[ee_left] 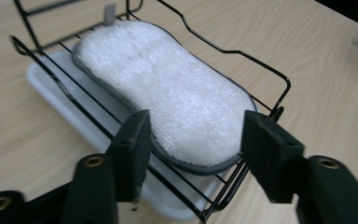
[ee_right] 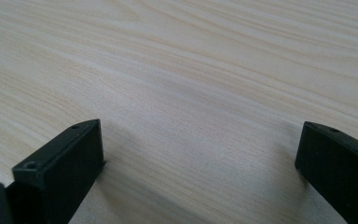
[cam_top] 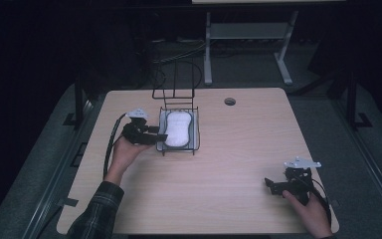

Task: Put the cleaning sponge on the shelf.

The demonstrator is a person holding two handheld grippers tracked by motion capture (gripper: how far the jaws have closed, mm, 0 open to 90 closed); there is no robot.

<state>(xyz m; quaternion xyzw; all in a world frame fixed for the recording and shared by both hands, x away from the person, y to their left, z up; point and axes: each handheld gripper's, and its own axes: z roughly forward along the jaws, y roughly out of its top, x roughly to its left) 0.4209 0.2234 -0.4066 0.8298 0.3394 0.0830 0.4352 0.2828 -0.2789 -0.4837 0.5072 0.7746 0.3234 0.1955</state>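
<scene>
On pale woodgrain desk (cam_top: 238,164): black wire rack (ee_left: 270,84), white tray (ee_left: 46,84), fluffy oblong sponge (ee_left: 168,88); left gripper (ee_left: 193,140) fingers spread astride it, right gripper (ee_right: 200,154) fingers spread.

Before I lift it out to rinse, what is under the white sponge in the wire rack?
The white peanut-shaped sponge with grey edging lies on the bars of the black wire rack, over a white plastic drip tray. The tray's middle is covered by the sponge.

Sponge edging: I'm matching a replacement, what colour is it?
Grey, around the white sponge; clearest in the left gripper view.
</scene>
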